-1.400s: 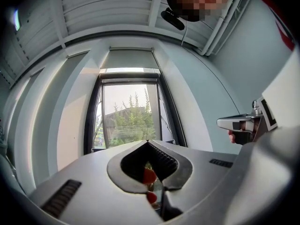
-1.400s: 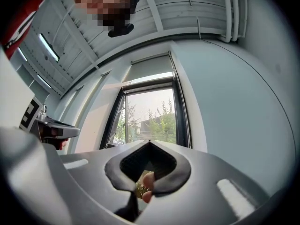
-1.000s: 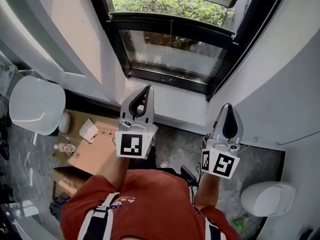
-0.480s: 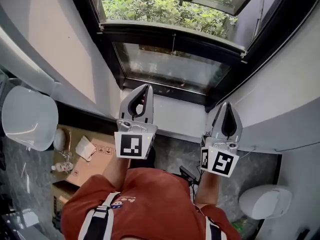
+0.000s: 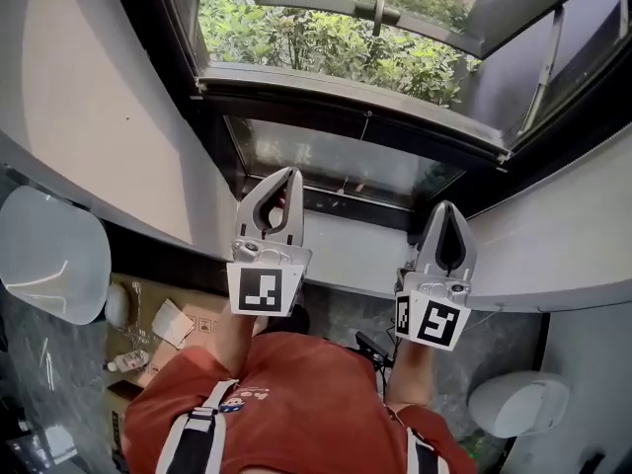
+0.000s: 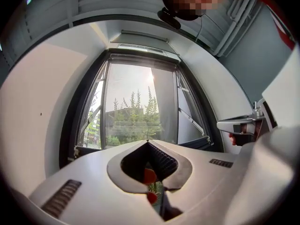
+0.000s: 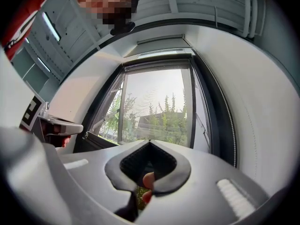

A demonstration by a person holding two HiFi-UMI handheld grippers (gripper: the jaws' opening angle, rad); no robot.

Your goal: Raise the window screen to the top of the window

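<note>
Window screen (image 7: 154,97) shows as a faint rippled mesh across the opening in the right gripper view, filling the dark window frame (image 5: 219,136). I cannot tell for sure where its lower rail sits, though a thin cord (image 5: 367,118) hangs at the cross bar (image 5: 336,95) in the head view.

Both tools are held up side by side, well short of the glass. The left gripper (image 5: 286,173) has its jaws clenched on nothing, and the right gripper (image 5: 446,207) is the same.

The step in hand looks like the approach. To do it well, the jaws should part before they reach the screen. Each should then take the rail or pull near its own side. Lifting evenly with both would probably keep the screen from skewing in its tracks. A one-sided tug risks jamming it.

Down on the floor (image 5: 39,363) to the left lies a cardboard box (image 5: 197,314). Its flaps are shut, so its contents are hidden. A crumpled paper (image 5: 170,322) rests on top, and a small bottle (image 5: 123,361) lies just beside it. I cannot tell how full the bottle is.
</note>
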